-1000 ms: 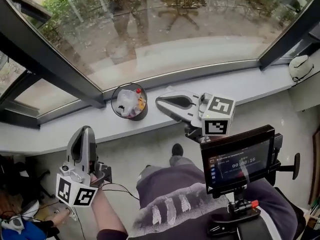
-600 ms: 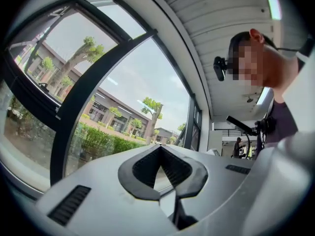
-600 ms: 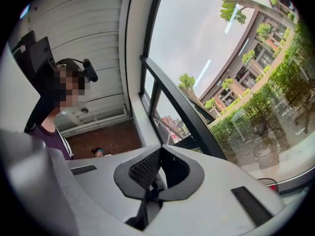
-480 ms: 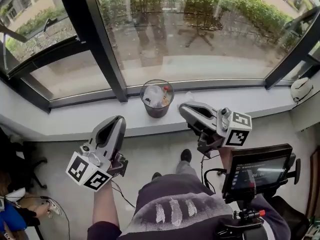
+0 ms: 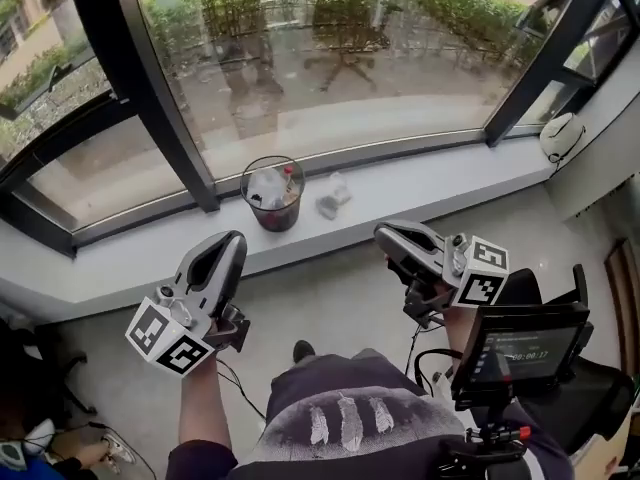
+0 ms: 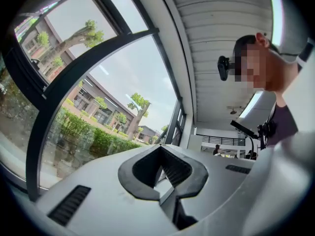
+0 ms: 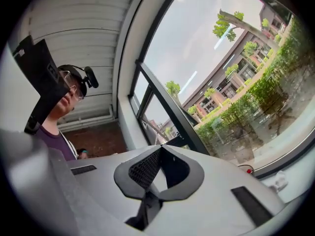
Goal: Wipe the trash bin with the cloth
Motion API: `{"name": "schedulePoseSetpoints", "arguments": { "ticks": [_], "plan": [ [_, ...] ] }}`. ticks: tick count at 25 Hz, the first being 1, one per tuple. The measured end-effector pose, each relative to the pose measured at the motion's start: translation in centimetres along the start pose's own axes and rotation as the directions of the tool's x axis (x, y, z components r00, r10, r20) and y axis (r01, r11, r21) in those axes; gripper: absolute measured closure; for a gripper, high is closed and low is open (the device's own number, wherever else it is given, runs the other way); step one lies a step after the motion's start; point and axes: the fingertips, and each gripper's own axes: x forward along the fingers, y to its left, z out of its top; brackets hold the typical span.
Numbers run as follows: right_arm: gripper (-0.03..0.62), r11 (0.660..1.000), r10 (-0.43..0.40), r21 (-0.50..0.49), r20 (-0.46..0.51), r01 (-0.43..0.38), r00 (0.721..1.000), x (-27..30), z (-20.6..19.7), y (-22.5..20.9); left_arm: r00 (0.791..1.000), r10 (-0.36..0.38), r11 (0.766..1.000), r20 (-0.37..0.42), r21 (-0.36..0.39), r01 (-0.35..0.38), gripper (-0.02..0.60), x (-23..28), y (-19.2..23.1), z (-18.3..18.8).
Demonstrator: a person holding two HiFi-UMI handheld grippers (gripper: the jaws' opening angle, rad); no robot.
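Left gripper (image 5: 228, 241), right gripper (image 5: 386, 233): fingers closed, empty. Any careless swing could topple the round black trash bin (image 5: 272, 194) beside the crumpled pale cloth (image 5: 332, 198).

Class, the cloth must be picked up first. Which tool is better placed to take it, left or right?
Right, probably. The cloth lies on the sill right of the trash bin, nearer the right tool; the left tool sits left of the bin. Both shut, empty.
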Motion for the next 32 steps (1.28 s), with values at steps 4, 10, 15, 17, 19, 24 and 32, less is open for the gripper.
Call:
{"name": "schedulePoseSetpoints", "arguments": {
  "ticks": [4,10,15,17,19,24,32],
  "plan": [
    [0.594,1.0,-0.004,-0.014,0.065,0.005,0.998,-3.3,0.7,1.0,0.996,-0.066,0.997,-0.062,0.031,0.068,0.586,2.4,-3.7,-0.5],
    [0.594,0.999,-0.03,0.034,0.028,0.029,0.999,-11.5,0.0,2.2,0.986,-0.071,0.997,-0.151,0.028,0.076,0.586,7.3,-11.9,-5.8],
    [0.594,0.997,-0.011,0.075,0.062,0.007,0.998,-18.5,-1.5,4.1,0.964,-0.016,0.996,-0.266,0.081,0.038,0.586,8.3,-17.9,-10.0],
    [0.594,0.998,0.0,0.06,0.05,-0.003,0.999,-20.5,-2.5,4.3,0.96,-0.003,0.996,-0.281,0.085,0.028,0.586,7.9,-20.1,-11.2],
    [0.594,0.998,-0.019,0.053,-0.007,0.019,1.0,-21.9,-3.8,4.7,0.953,0.026,0.996,-0.301,0.091,0.002,0.586,7.2,-22.1,-12.6],
    [0.594,0.997,-0.038,-0.079,-0.153,0.026,0.987,-22.6,-5.8,5.5,0.933,0.117,0.99,-0.339,0.118,-0.081,0.586,5.4,-24.8,-14.3],
    [0.595,0.995,0.081,-0.048,-0.156,-0.09,0.984,-20.8,-6.1,8.5,0.924,0.19,0.977,-0.332,0.16,-0.144,0.586,2.8,-26.1,-13.4]
  ]
}}
